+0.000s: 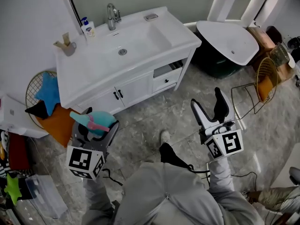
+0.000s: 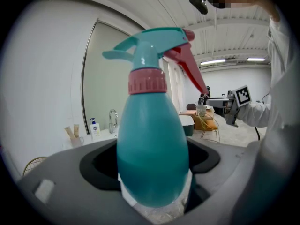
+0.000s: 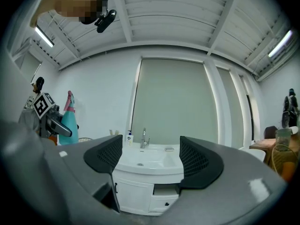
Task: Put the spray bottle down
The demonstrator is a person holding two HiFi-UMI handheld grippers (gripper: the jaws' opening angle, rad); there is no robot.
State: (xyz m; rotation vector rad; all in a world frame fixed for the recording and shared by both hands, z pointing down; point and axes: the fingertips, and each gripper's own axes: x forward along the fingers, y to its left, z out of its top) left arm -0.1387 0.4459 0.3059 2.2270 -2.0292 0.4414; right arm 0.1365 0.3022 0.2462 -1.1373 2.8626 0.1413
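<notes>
The spray bottle point(image 2: 152, 144) is clamped in the left gripper point(image 1: 94, 128) fingers, clear of the sink tabletop point(image 1: 89, 71). The right gripper point(image 3: 152, 161) fingers are spread, empty. Toppling is risked if the bottle is released unseated.

Bathroom mock-up set inside a big hall. White vanity cabinet point(image 1: 136, 88) with basin point(image 1: 129, 43), faucet point(image 1: 111, 16), soap pump bottle point(image 1: 87, 28), wall mirror point(image 3: 176, 102) and marble-look floor tiles point(image 1: 150, 121). Overhead is a beamed industrial ceiling point(image 3: 154, 18) with strip lights point(image 2: 213, 61).
</notes>
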